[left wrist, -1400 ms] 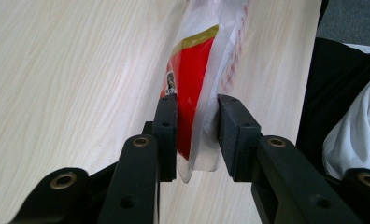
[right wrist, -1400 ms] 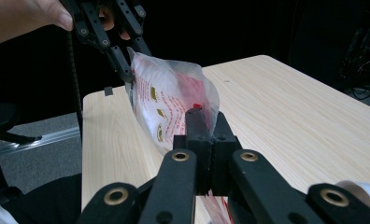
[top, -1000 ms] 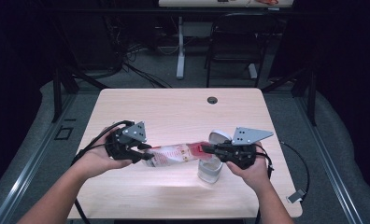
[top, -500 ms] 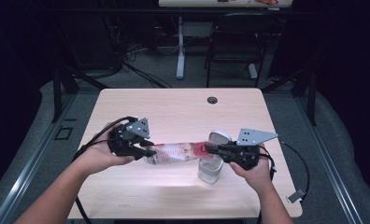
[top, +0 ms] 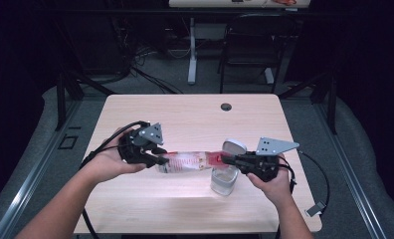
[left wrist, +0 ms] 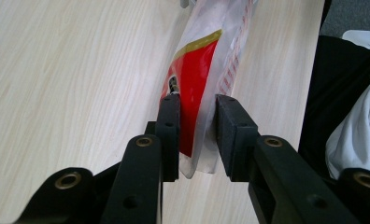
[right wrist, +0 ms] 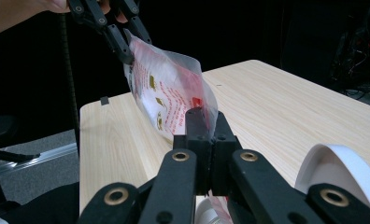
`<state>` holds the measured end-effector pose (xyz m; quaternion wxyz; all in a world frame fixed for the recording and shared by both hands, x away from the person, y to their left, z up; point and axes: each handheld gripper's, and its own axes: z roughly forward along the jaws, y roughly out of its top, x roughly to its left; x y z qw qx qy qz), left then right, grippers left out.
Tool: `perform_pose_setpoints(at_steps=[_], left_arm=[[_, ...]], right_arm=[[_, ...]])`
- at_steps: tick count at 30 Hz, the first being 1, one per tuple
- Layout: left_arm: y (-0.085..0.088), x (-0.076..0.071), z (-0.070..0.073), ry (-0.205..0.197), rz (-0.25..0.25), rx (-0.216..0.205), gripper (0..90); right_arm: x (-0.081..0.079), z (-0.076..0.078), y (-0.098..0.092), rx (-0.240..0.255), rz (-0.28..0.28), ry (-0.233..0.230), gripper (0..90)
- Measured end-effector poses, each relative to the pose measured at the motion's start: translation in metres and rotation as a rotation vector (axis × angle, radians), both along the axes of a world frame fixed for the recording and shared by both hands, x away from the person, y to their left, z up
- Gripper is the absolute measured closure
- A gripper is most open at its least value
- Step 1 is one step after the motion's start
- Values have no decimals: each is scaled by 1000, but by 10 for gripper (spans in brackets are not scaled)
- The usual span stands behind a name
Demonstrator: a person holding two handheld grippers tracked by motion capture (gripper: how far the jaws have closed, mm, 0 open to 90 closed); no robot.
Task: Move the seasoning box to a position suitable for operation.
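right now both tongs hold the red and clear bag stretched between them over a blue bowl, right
Not quite: the left tongs and right tongs do hold the red and clear bag stretched between them, but under its right end is a clear plastic container with its white lid flipped open, not a blue bowl. The high view shows it.

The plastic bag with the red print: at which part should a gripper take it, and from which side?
Probably at the flat sealed ends, coming in along its length. The plastic bag hangs stretched above the table, and each thin end fits between jaws: the left gripper takes one end, the right gripper pinches the other. The middle bulges.
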<state>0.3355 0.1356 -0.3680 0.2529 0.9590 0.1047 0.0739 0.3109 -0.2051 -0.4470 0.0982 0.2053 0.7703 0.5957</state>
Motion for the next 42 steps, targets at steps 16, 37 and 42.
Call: perform_pose_setpoints(at_steps=[16,37,42], left_arm=[[-6,2,13,-22,-13,13,766],[-15,4,25,-39,-29,6,791],[-17,4,29,-45,-34,3,793]], right_arm=[[0,-1,-5,12,-2,14,900],[-3,-3,-12,-3,4,27,900],[-3,-4,-14,-3,0,29,900]])
